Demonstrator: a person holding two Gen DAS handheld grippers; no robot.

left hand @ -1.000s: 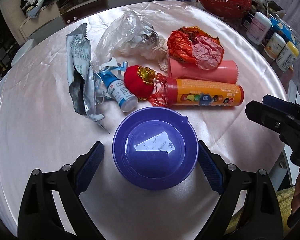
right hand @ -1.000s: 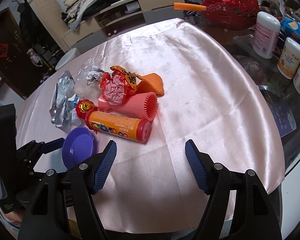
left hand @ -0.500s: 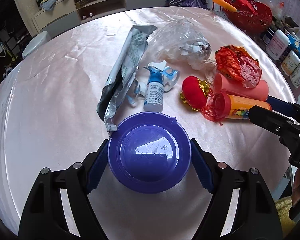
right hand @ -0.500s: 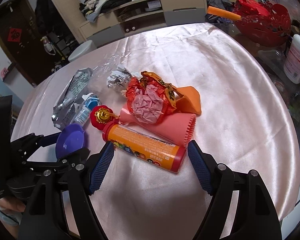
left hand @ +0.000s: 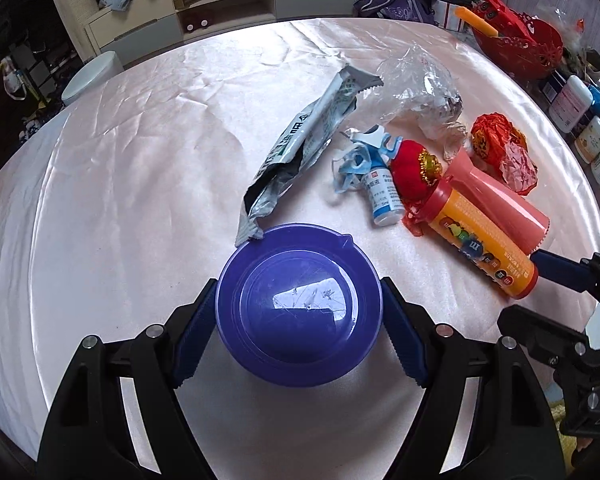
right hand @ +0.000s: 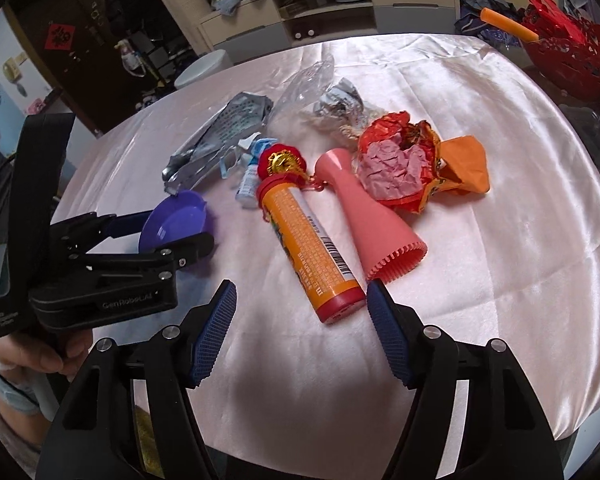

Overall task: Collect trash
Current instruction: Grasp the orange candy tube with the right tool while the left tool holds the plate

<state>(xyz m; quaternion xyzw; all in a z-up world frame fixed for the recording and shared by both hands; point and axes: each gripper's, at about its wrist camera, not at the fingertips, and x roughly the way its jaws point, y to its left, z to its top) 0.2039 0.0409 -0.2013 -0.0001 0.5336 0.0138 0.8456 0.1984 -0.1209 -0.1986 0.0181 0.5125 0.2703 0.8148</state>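
My left gripper (left hand: 298, 330) is shut on a purple plastic bowl (left hand: 298, 304), held at the near edge of the pink satin table; the bowl also shows in the right wrist view (right hand: 176, 220). My right gripper (right hand: 300, 328) is open, its fingers either side of the near end of an orange candy tube with red caps (right hand: 310, 248). Beside the tube lie a pink plastic cone (right hand: 372, 220), crumpled red and orange wrappers (right hand: 404, 160), a red ornament (right hand: 282, 162), a small blue-white bottle (left hand: 382, 196), a silver foil packet (left hand: 300, 156) and a clear plastic bag (left hand: 416, 88).
A red basket (right hand: 572, 60) with an orange stick stands at the table's far right. White bottles (left hand: 570, 100) stand along the right edge. A cabinet with shelves (right hand: 332, 4) and a white stool (right hand: 202, 70) lie beyond the table.
My left gripper has closed onto the purple bowl. My right gripper has moved forward and left, so the candy tube's near end now lies between its fingers.
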